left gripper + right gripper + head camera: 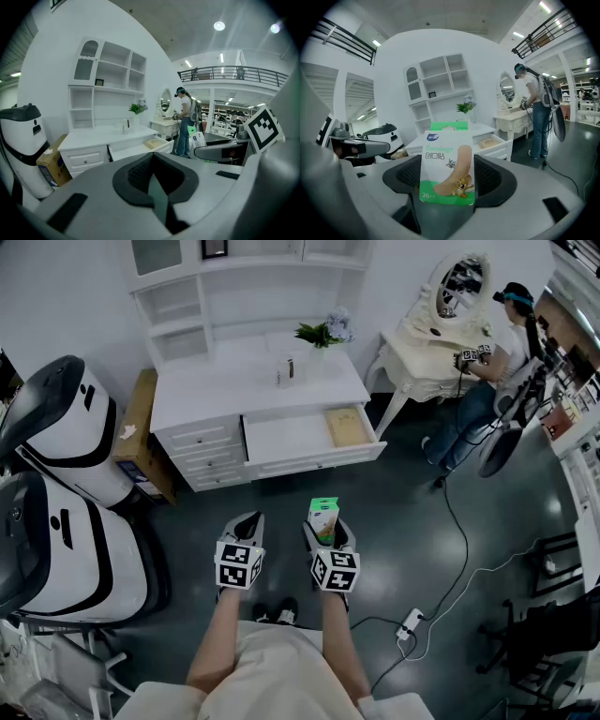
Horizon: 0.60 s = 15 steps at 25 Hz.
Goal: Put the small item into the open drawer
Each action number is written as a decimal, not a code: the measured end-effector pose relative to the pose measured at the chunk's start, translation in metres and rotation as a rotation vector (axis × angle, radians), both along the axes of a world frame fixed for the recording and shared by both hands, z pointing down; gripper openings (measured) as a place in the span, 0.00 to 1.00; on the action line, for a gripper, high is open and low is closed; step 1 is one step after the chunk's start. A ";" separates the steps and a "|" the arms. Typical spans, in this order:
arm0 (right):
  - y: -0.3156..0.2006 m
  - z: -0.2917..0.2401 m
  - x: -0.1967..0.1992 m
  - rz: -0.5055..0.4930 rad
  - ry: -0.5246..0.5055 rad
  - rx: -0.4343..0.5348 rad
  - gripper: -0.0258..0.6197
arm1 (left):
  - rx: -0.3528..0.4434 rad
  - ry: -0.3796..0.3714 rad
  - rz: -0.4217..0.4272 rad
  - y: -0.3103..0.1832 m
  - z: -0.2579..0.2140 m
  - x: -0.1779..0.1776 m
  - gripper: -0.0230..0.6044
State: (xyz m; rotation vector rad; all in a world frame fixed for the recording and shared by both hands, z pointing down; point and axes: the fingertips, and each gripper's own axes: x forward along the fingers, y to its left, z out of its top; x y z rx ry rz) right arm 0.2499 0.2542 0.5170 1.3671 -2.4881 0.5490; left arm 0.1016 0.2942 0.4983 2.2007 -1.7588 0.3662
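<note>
A small bandage box [323,518], white and green with a cartoon print, stands upright between the jaws of my right gripper [325,531]. In the right gripper view the bandage box [447,164] fills the centre and the right gripper [449,185] is shut on its sides. My left gripper [246,524] hangs beside it, shut and holding nothing; the left gripper [157,180] shows its pads meeting. The open drawer [319,462] of the white dresser lies ahead across the dark floor, with a flat tan item [348,426] at its right end. That drawer [140,149] is far from both grippers.
The dresser top [234,371] carries a small bottle [286,371] and a plant [322,332]. Two large white machines [66,484] and a cardboard box [141,432] stand at the left. A person [483,381] sits at a vanity table at the right. A cable and power strip [410,622] lie on the floor.
</note>
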 end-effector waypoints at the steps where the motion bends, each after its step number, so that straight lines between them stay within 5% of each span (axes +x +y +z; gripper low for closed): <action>1: 0.001 0.000 0.000 -0.002 0.001 0.002 0.61 | 0.001 -0.006 -0.001 0.001 0.000 0.000 0.06; 15: -0.001 0.004 0.011 -0.045 -0.068 0.012 0.61 | -0.036 0.048 -0.096 0.022 0.010 -0.010 0.06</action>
